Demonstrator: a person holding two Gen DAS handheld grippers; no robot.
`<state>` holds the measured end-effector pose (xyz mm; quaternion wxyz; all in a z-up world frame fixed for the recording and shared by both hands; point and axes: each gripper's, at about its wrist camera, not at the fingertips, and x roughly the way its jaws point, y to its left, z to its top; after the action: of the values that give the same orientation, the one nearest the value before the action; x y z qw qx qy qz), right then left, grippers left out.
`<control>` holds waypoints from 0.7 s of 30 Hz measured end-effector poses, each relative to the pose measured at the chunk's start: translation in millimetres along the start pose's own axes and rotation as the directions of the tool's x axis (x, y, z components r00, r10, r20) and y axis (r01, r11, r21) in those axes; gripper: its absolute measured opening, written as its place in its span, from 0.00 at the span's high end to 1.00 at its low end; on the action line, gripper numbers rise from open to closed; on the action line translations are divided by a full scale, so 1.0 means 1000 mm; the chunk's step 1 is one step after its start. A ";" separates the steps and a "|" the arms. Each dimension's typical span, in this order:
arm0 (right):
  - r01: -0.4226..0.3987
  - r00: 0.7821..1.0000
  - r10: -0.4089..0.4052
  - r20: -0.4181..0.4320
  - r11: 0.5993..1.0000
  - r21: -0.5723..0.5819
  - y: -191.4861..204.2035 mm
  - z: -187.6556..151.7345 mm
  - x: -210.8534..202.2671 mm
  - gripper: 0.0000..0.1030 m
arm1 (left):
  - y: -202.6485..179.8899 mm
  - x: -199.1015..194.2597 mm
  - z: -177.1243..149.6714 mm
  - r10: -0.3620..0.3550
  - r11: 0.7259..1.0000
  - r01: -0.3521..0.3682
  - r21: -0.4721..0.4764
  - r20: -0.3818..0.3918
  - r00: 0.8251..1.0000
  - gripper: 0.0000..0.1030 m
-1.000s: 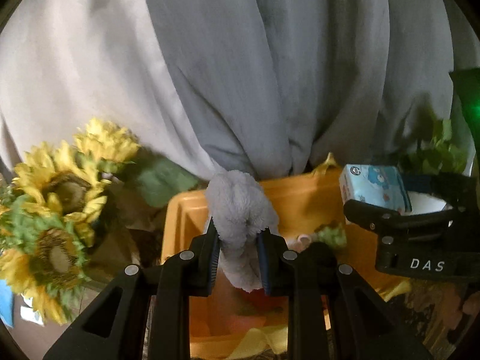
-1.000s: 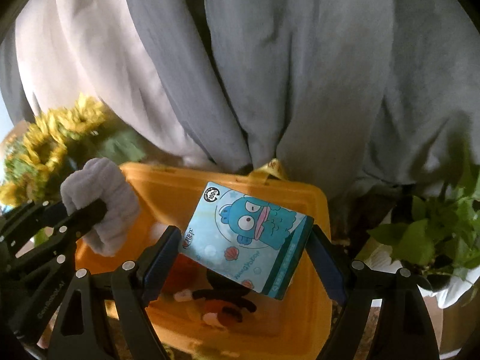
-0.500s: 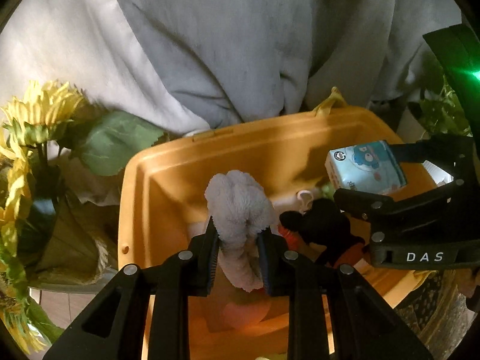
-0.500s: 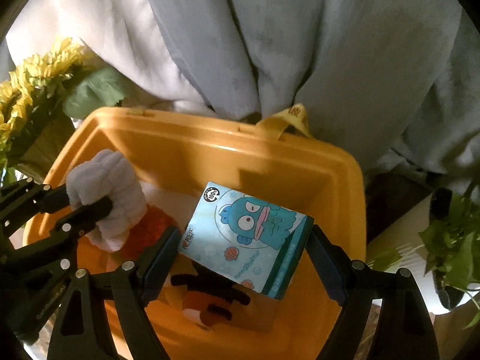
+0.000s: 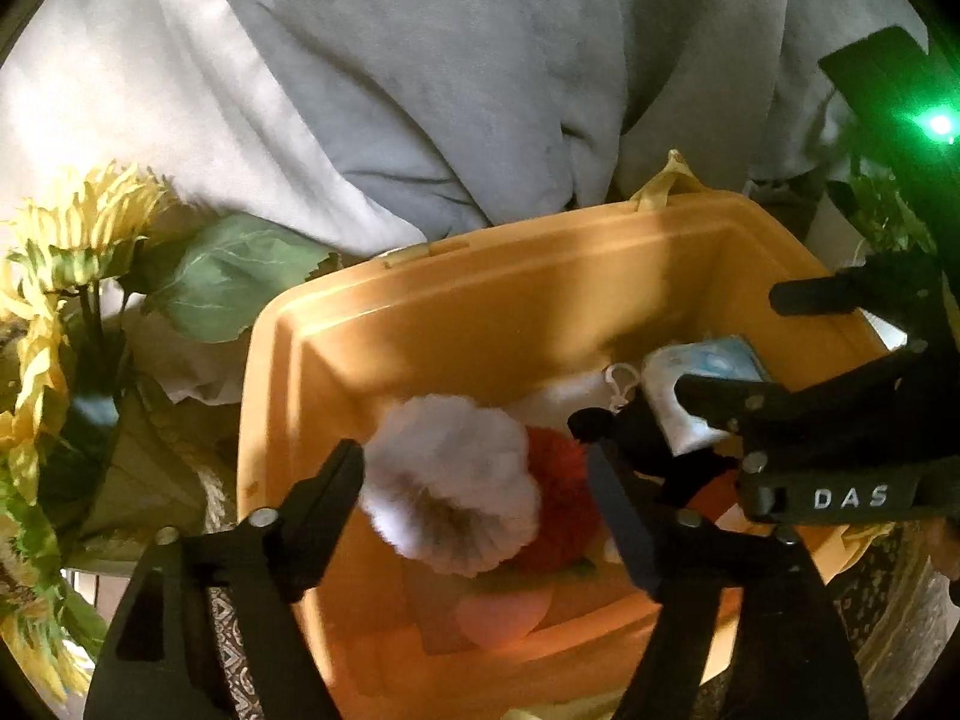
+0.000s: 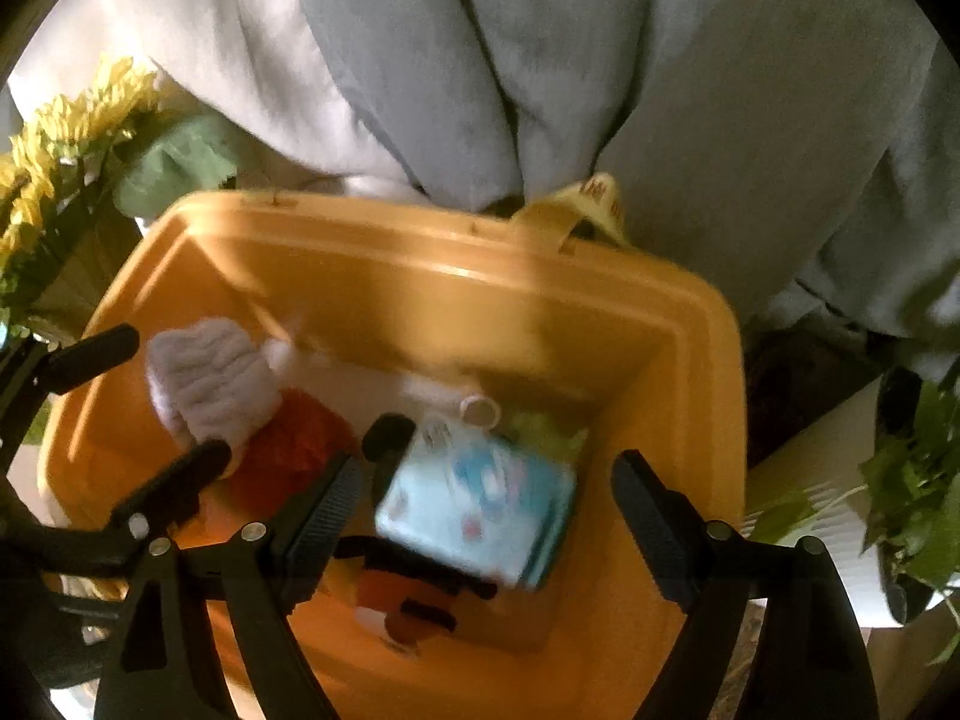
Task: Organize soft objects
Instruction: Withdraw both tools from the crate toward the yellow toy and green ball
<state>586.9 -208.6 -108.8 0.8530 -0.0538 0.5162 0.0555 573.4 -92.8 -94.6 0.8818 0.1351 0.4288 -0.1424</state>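
Both grippers lowered over the orange bin (image 6: 690, 324), left gripper (image 5: 477, 492) fingers just sprung apart, grey plush (image 5: 450, 480) released inside, right gripper (image 6: 486, 504) fingers spread, blue tissue pack (image 6: 480, 504) dropped onto toys.

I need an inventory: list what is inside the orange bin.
Inside the orange bin: a fluffy white scrunchie, a red plush piece, a blue cartoon tissue pack, and a black-and-orange toy partly covered by it. Anything beneath them is hidden.
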 end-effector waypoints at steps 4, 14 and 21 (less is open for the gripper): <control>-0.008 0.999 0.007 0.037 1.000 0.014 -0.003 -0.001 -0.017 0.15 | 0.001 -0.010 0.001 0.008 1.000 -0.007 -0.017 0.029 1.000 0.15; 0.051 0.966 -0.078 0.247 0.992 0.114 -0.010 -0.018 -0.087 0.15 | -0.006 -0.067 -0.004 0.017 0.996 -0.004 -0.084 0.151 0.988 0.07; 0.108 0.905 -0.154 0.397 0.985 0.136 -0.013 -0.054 -0.138 0.15 | -0.025 -0.114 -0.023 0.086 0.993 -0.063 -0.101 0.248 0.965 0.07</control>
<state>477.9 -235.2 -10.6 0.9449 -0.0284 0.3255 -0.0207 480.8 -92.6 -20.7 0.9393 0.0909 0.3139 -0.1050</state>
